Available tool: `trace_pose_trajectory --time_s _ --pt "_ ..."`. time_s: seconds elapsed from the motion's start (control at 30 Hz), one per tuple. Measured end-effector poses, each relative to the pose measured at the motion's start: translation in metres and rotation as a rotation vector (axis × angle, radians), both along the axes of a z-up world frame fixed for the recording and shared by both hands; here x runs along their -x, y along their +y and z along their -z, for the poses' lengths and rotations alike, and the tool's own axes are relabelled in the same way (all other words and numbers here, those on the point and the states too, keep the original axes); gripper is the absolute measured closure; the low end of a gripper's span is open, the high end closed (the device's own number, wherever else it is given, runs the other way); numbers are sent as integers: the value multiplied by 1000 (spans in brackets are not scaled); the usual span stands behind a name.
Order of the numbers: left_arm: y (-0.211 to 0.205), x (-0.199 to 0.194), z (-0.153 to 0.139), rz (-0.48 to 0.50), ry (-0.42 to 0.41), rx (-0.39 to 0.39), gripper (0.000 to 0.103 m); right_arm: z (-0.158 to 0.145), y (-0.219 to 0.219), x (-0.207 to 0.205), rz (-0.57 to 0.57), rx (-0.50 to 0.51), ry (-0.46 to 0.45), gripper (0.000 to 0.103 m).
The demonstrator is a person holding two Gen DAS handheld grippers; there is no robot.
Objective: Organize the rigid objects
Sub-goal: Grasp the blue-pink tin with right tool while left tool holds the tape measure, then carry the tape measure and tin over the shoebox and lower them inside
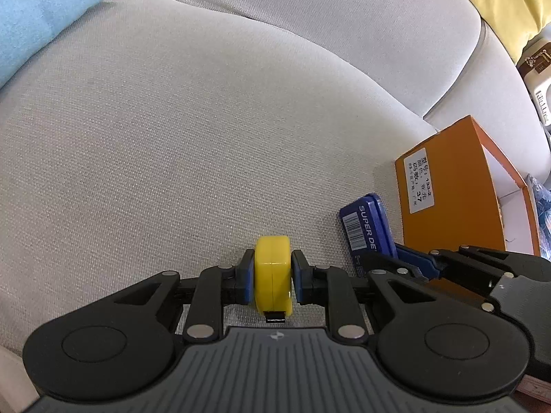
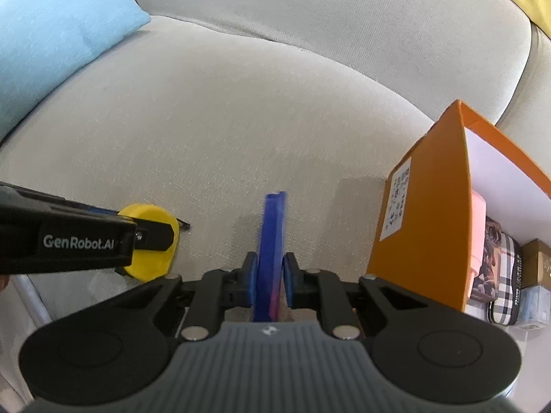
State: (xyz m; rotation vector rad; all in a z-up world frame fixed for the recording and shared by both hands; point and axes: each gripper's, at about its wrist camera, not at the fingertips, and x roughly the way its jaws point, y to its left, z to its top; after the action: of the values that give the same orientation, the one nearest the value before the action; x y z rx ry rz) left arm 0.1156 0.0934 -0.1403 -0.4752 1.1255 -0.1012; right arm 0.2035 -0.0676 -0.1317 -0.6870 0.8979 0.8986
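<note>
Jaws of the left gripper (image 1: 272, 277) clamp a round yellow plastic tape measure (image 1: 272, 272) on its flat sides, low over the beige fabric sofa seat (image 1: 172, 137); jaws of the right gripper (image 2: 270, 277) pinch a flat blue plastic case (image 2: 272, 254) edge-on; open orange cardboard box (image 2: 427, 213) sits just right of it on the seat, several items inside; light blue cushion (image 2: 51, 34) well apart at far left.

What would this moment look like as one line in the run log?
left gripper: shut on yellow tape measure | right gripper: shut on blue case | orange box: open, right side
</note>
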Motion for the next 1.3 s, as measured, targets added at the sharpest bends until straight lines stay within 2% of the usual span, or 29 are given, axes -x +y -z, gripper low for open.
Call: trace_pose_trajectory --time_s 0.2,0.33,0.6,0.7,0.73,0.9,1.0,1.1,1.3 --pt "-9 6 -11 31 -27 -18 81 -17 -18 6 -44 -48 22 90" --pt "-12 14 -28 35 -52 12 81 -40 -36 10 -69 -105 28 90" --pt "-40 21 -88 97 -153 42 81 -94 -81 3 -131 -218 24 90" --pt "-59 18 -116 155 -198 44 81 -113 -101 -5 -188 -222 -22 90" --pt "-67 15 -123 175 -207 49 81 -118 -104 -9 -272 -217 -30 90" --pt "-111 -2 -146 277 -219 67 81 -138 -124 -44 -336 -154 -48 90" --pt "-140 -19 -147 319 -214 70 81 -141 -134 -71 -313 -96 -61 90" --pt "-166 -37 -139 358 -191 84 81 -135 -152 -100 -241 -51 -40 90" --pt "-197 -57 -107 407 -102 84 81 -87 -160 -157 -91 41 36 89"
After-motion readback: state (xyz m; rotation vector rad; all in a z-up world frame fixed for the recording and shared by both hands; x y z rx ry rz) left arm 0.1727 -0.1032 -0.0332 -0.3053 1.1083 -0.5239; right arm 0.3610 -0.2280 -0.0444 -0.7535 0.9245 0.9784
